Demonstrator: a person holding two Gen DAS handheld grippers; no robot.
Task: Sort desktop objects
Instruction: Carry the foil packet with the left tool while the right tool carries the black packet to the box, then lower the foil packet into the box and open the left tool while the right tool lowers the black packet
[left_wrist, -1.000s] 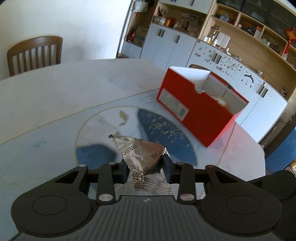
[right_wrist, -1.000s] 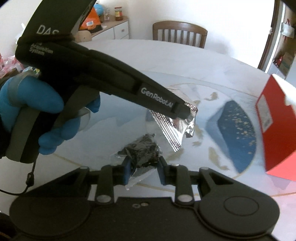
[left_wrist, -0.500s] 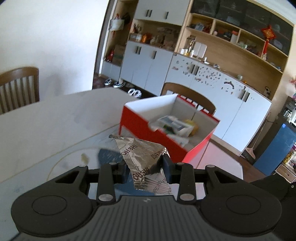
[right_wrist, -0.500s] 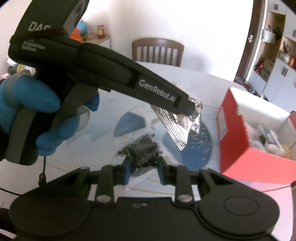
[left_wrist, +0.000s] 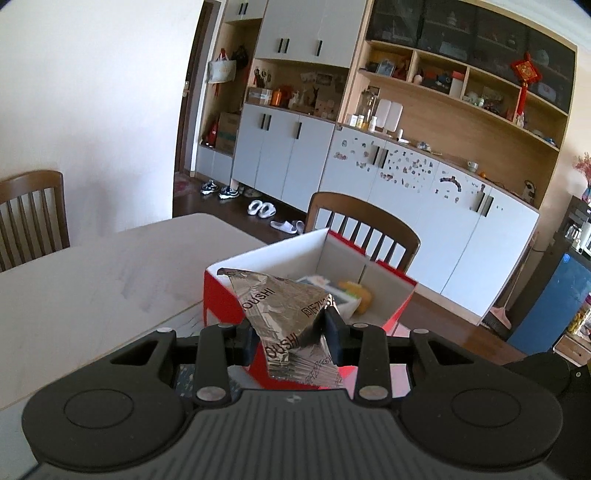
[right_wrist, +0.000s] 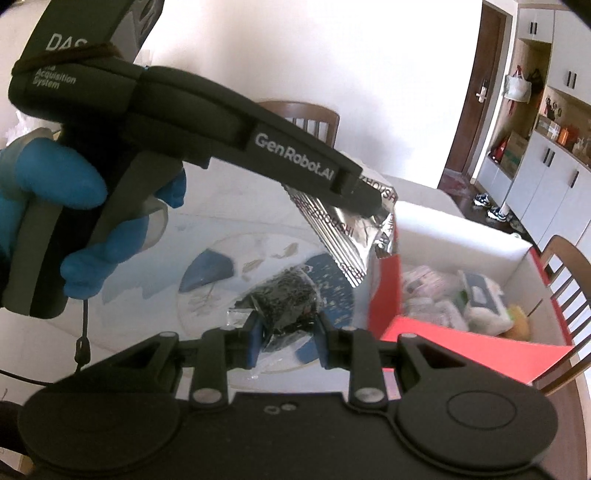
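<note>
Two handheld grippers are raised above a pale table (left_wrist: 92, 280), each carrying a piece of packaging toward an open red box (left_wrist: 402, 291) with a white inside.

The left gripper (left_wrist: 290, 332) is pressed together on a crumpled silver foil wrapper (left_wrist: 284, 310), pinching it near its lower half so the rest stands up in a peak. Printed letters on the foil read "OUSHI", repeated, with some Chinese characters too small to make out. Held this way, the wrapper hangs just in front of the box's near wall, likely so it can be dropped inside.

The right gripper (right_wrist: 286, 334) pinches a clear plastic packet of dark, crinkled contents (right_wrist: 284, 299) between its blue pads. The packet is above the table's round blue and white pattern (right_wrist: 210, 262), just short of the box.

In the right wrist view, a blue-gloved hand (right_wrist: 55, 199) grips the left tool's handle. White writing on that tool reads "GenRobot.AI", and near its back "DAS" and "Acquisition System".

The box stands near the table's far edge, beside a wooden chair (left_wrist: 365, 229). It already holds several wrapped items and something yellow, which suggests it is the collecting place for the sorting.
</note>
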